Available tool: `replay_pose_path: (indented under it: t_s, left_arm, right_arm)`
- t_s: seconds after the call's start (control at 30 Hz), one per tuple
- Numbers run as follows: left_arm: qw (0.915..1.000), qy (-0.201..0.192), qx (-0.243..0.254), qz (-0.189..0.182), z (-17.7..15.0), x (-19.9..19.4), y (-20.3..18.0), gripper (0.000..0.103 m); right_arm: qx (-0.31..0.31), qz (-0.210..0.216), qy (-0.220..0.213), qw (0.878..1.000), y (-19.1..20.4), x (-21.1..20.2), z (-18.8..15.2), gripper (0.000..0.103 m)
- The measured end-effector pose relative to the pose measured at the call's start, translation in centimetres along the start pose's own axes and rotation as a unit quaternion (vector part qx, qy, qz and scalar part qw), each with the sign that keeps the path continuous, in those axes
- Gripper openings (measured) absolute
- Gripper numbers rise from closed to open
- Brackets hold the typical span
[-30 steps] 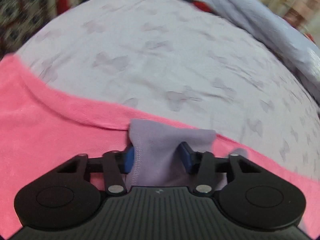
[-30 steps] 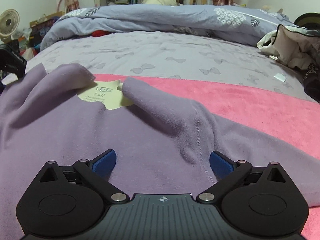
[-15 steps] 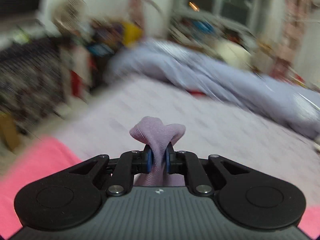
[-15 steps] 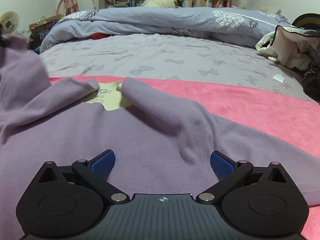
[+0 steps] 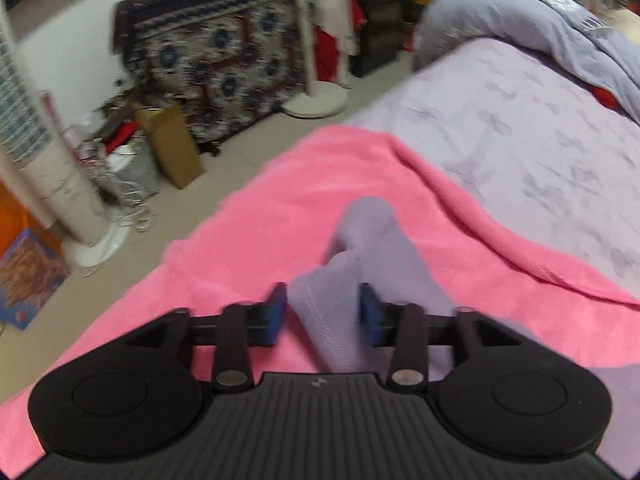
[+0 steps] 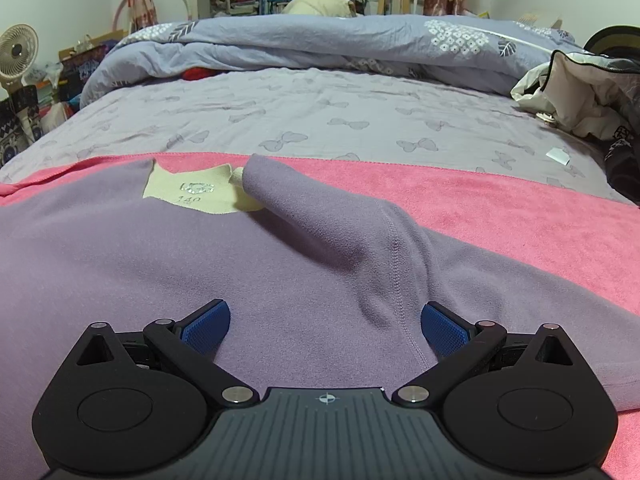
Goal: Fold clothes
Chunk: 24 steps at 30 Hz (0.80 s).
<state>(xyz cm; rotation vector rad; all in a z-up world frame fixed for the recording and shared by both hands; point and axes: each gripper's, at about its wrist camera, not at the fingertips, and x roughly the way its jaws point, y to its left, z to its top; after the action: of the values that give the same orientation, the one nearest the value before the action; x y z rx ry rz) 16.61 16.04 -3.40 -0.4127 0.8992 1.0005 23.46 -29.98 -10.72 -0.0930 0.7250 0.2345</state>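
I see a lilac fleece top [image 6: 168, 280] spread nearly flat on the pink towel [image 6: 500, 208], its body smooth and filling the towel's near part. Its neck opening lies toward the towel's far edge, showing a cream lining with a printed size label [image 6: 196, 194]. One sleeve [image 5: 372, 264] lies loosely bunched along the towel, its end pointing at the towel's far edge.

Purple garment [image 6: 168, 264] cut off at left edge (label [image 6: 192, 192] print half-hidden), left-wrist clutter blurred
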Motion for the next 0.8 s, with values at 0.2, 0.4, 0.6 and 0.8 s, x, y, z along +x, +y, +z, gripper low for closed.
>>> replay_pose_path:
  t_s: [0.2, 0.4, 0.6, 0.8]
  left_arm:
    - [0.9819, -0.070, 0.045, 0.170, 1.4, -1.7, 1.3, 0.066]
    - [0.9888, -0.114, 0.072, 0.065, 2.9, -4.5, 0.0, 0.065]
    - [0.9299, -0.126, 0.299, -0.174, -0.7, -7.3, -11.6, 0.071]
    - [0.8680, -0.017, 0.385, -0.313, -2.8, -5.2, -21.1, 0.076]
  right_arm:
    - [0.001, 0.000, -0.001, 1.000, 0.0, 0.0, 0.0, 0.103]
    - [0.001, 0.000, -0.002, 1.000, 0.0, 0.0, 0.0, 0.103]
    - [-0.100, -0.062, 0.032, 0.993, 2.4, -1.1, 3.0, 0.094]
    - [-0.103, 0.001, -0.002, 0.995, -1.2, -0.8, 7.4, 0.090]
